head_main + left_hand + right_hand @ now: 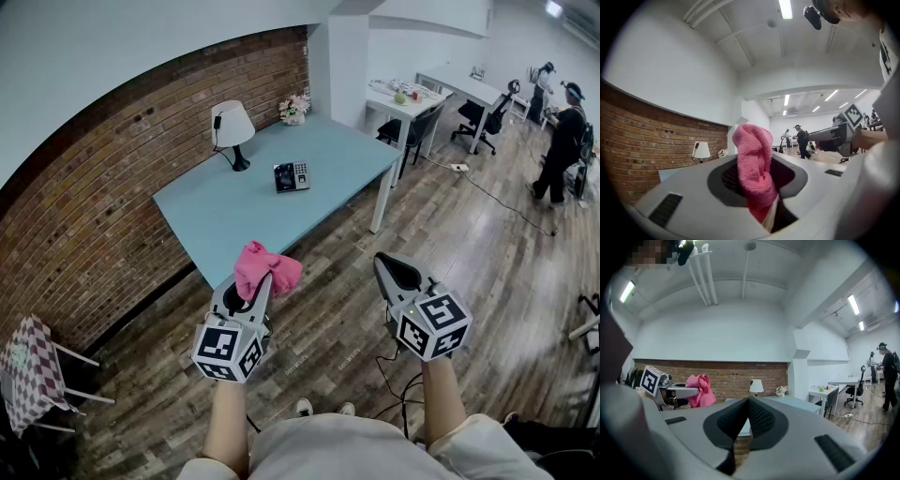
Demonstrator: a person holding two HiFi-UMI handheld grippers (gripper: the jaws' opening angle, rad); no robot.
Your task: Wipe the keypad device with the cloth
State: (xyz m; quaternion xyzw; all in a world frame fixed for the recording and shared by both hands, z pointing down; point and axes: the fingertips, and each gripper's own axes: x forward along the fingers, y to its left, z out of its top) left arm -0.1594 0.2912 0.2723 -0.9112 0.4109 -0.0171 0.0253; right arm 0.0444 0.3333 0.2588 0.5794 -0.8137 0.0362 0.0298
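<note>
Head view: you're standing well short of keypad device [292,176], left gripper [261,281] pinching cloth [267,262], right gripper [389,267] pressed together; nothing wiped.

red brick wall [112,187] runs along the left, with white plaster above it. floor [469,253]: dark wood planks, glossy. light blue table [225,220] on white legs, one edge against the brick. table lamp [232,127] with a white shade stands at the table's wall edge; small flower pot [294,109] at its far corner. white pillar [348,66] just behind that corner. beyond it, white desks [469,91] with black office chairs [487,117]. power strip [459,168] and its cable lie on the floor near them. two people [565,141] stand at far right. checkered-covered stand [23,361] with white legs at lower left, near the brick. ceiling strip lights [786,8] are on.
</note>
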